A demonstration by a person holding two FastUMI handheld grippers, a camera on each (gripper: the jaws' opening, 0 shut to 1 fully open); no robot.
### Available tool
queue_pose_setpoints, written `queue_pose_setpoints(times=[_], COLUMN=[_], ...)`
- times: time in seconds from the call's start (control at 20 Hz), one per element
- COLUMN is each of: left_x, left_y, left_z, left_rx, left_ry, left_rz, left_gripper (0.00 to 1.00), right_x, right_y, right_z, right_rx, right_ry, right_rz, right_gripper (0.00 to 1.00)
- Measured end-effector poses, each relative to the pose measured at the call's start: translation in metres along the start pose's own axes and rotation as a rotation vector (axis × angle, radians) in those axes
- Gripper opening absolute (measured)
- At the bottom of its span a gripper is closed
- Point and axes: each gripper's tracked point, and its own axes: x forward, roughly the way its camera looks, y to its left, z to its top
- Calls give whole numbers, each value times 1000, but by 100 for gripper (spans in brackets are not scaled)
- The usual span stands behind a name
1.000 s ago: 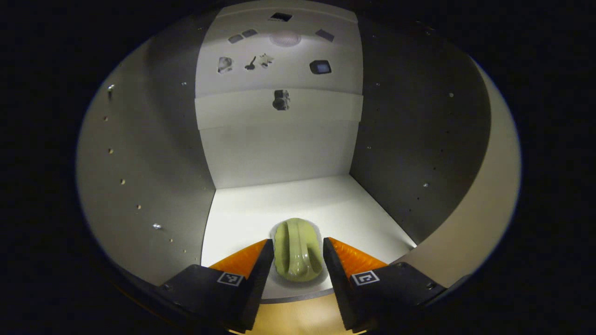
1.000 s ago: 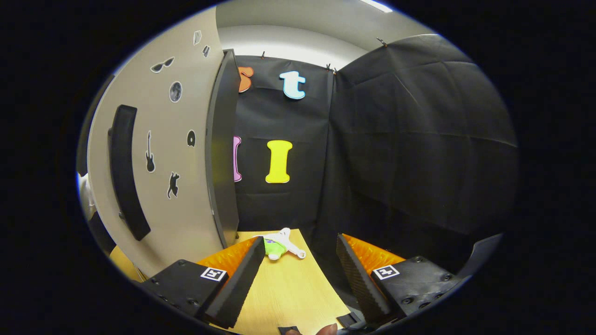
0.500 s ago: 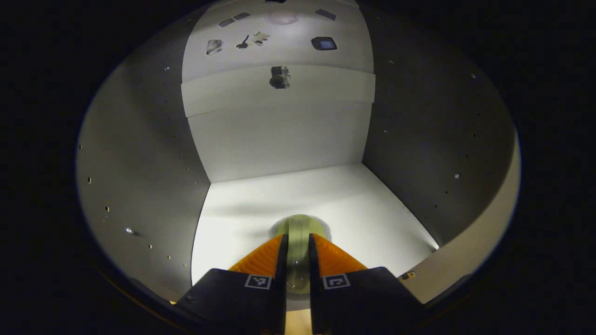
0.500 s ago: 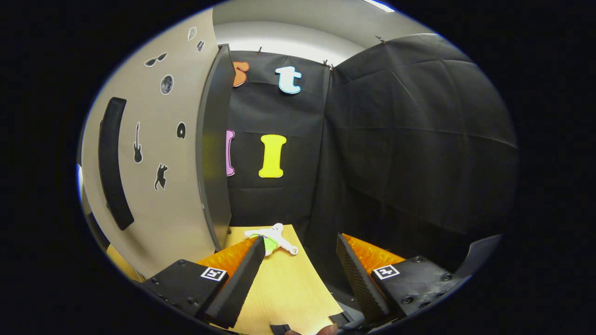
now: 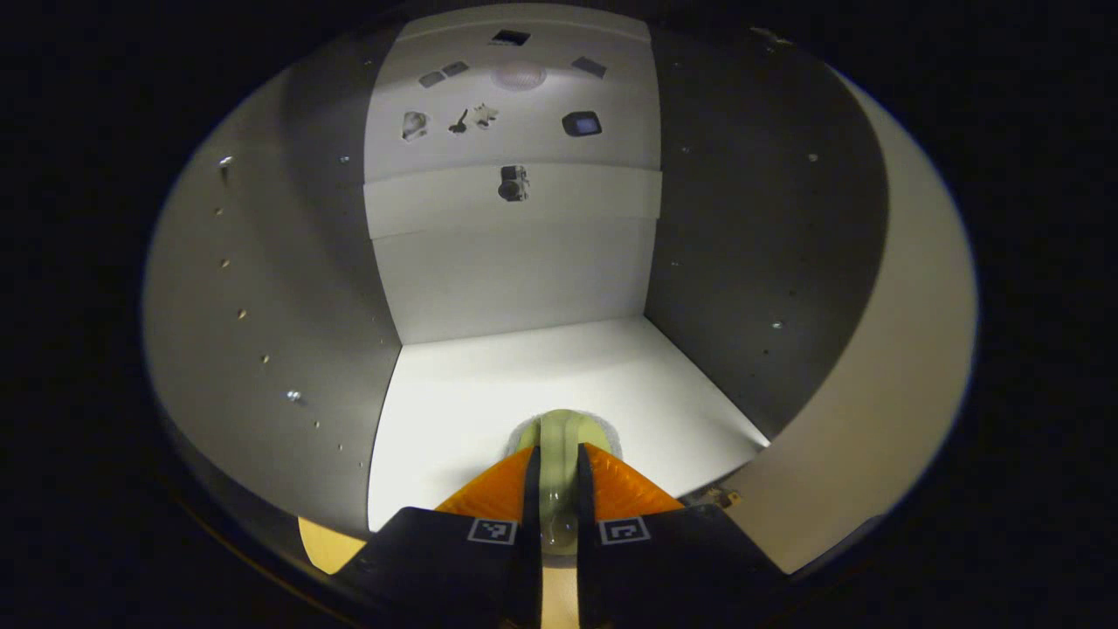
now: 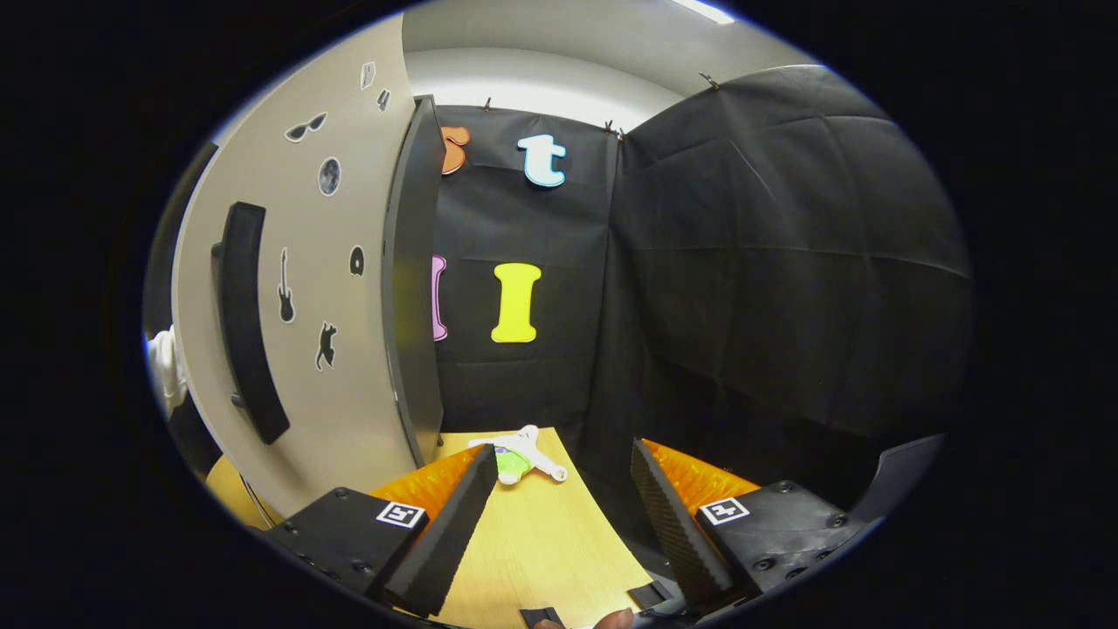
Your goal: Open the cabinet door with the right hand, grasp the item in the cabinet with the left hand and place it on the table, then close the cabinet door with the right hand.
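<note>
Left claw (image 5: 555, 489): clenching on the pale green item (image 5: 562, 434), both fingers pressing its sides.
Item: sitting at the front edge of the white cabinet floor (image 5: 489, 393), inside the cabinet, between the grey side walls.
Cabinet back wall (image 5: 515, 262): carrying small stickers high up.
Right claw (image 6: 559, 515): released, its fingers standing wide apart and gripping nothing, hovering over the bench (image 6: 541, 542).
Cabinet door (image 6: 306, 288): standing open at the left of the right gripper view, with a dark handle (image 6: 246, 323) and stickers on its face.
Bench: carrying a small white-and-green toy (image 6: 517, 458) lying near the door's edge.
</note>
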Motion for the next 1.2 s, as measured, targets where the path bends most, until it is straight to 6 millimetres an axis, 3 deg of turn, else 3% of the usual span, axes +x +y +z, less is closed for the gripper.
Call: queue_pose_setpoints(times=[0.35,0.55,0.8,1.2], left_x=[-74,-102,-116,-110], left_y=[-11,-15,-14,-10], left_z=[-63,-113,-178,-284], left_rx=[8,-26,-47,-95], left_ry=[-29,-28,-23,8], left_rz=[10,31,77,148], left_gripper=[20,20,22,19], right_x=[-11,-16,-22,-23], right_y=[17,24,30,35], right_z=[9,17,21,27], right_rx=[3,-9,-19,-27], right_ry=[-16,-35,-38,-48], right_rz=[8,4,2,-4], right_gripper=[98,98,98,98])
